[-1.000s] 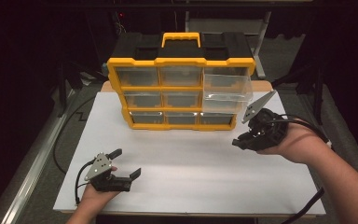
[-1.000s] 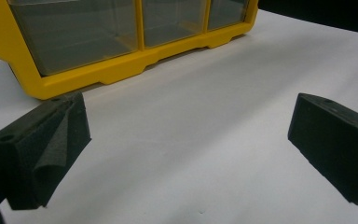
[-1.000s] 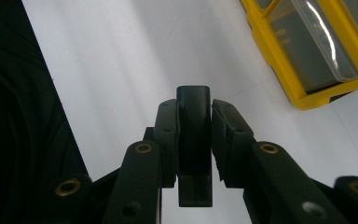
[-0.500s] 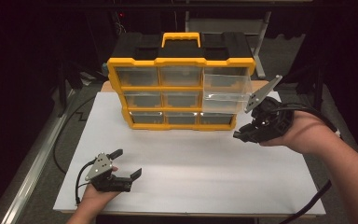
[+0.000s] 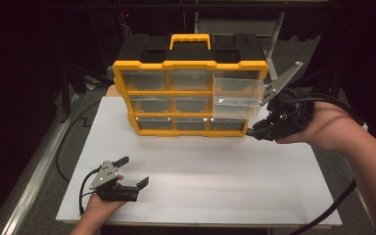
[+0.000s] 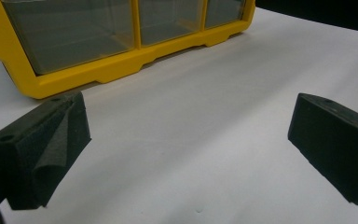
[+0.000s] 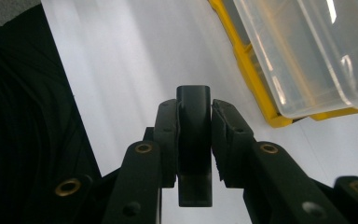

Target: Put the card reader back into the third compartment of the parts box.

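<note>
Board [image 5: 200, 196]: white sheet under both sets of fingers. We see it bare btw the L fingers.
Box [image 5: 191, 68]: yellow organiser w/ clear drawers, ahead of the L fingers and just off to one side of the R fingertips. Its handle is up top.
Drawer [image 5: 237, 93]: top-right one, pulled out. In the right gripper view it hangs above and to the side of the fingertips, close but not touching.
R gripper [image 5: 253, 134]: fingers clamped on the piece. Vs 1 s ago, we see the hand has swung out twd the box's right end and lifted a bit, tips now by the box's lower right corner. We read that as lining up to drop the piece into the drawer.
L gripper [image 5: 134, 171]: fingers [image 6: 42, 144] spread wide, nothing btw them. It's low over the board and hasn't moved, so we take it as idle.
Piece [image 7: 194, 135]: small dark block pinched btw the R fingers, its end poking past the tips.
Hidden: we can't tell what the piece is, as it's dark on dark. Drawer contents are unclear thru the glare. The piece is too small to pick out in the high view.
</note>
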